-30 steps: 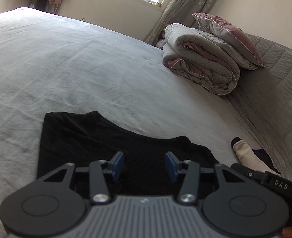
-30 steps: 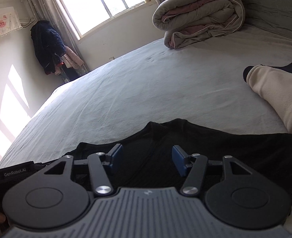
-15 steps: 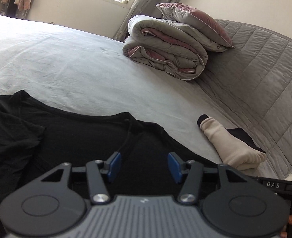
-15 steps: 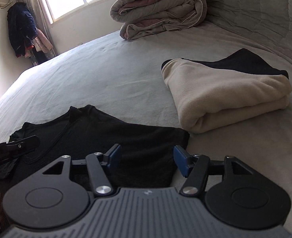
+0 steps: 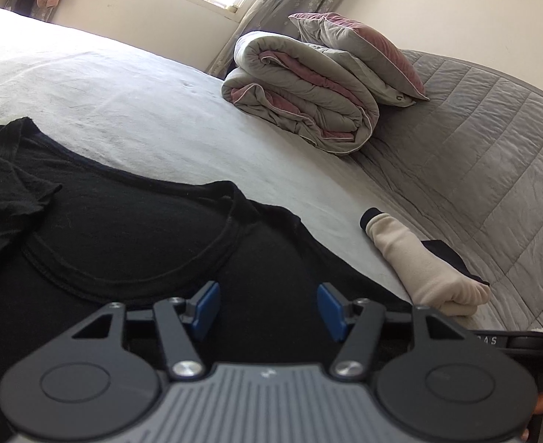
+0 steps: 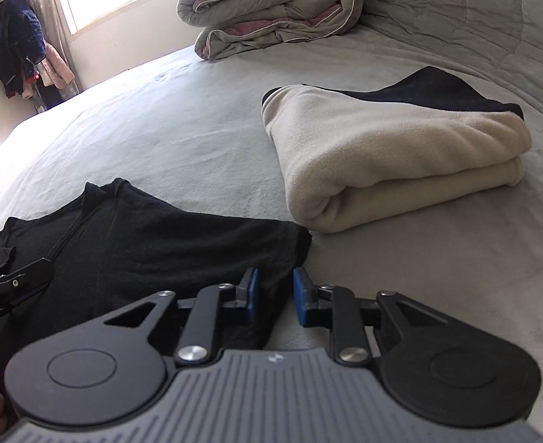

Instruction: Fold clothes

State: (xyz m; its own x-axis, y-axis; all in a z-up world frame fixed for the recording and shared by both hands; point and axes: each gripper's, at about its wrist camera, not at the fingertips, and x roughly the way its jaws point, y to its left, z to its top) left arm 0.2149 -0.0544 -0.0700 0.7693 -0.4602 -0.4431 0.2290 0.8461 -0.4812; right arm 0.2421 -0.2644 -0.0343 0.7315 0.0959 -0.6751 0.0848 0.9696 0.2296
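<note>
A black T-shirt (image 5: pixel 131 236) lies flat on the grey bed, neckline toward the far side and a sleeve bunched at its left. My left gripper (image 5: pixel 269 308) hovers low over the shirt just below the collar, open, with nothing between its blue pads. In the right wrist view the same shirt (image 6: pixel 153 243) spreads to the left. My right gripper (image 6: pixel 276 295) sits at the shirt's right side edge. Its jaws stand close together with a narrow gap, and the fabric edge lies flat in that gap, not pinched. The left gripper's tip (image 6: pixel 13 284) shows at the far left.
A folded cream fleece garment (image 6: pixel 393 155) on a black one lies just right of the shirt. A rolled grey-pink duvet (image 5: pixel 308 99) and a pillow (image 5: pixel 356 48) sit at the back by the quilted headboard (image 5: pixel 474 147). Clothes hang (image 6: pixel 20 44) near the window.
Both grippers have dropped closer to the shirt and shifted right. The right gripper's jaws have narrowed from wide apart to a small gap over the shirt's right edge.
</note>
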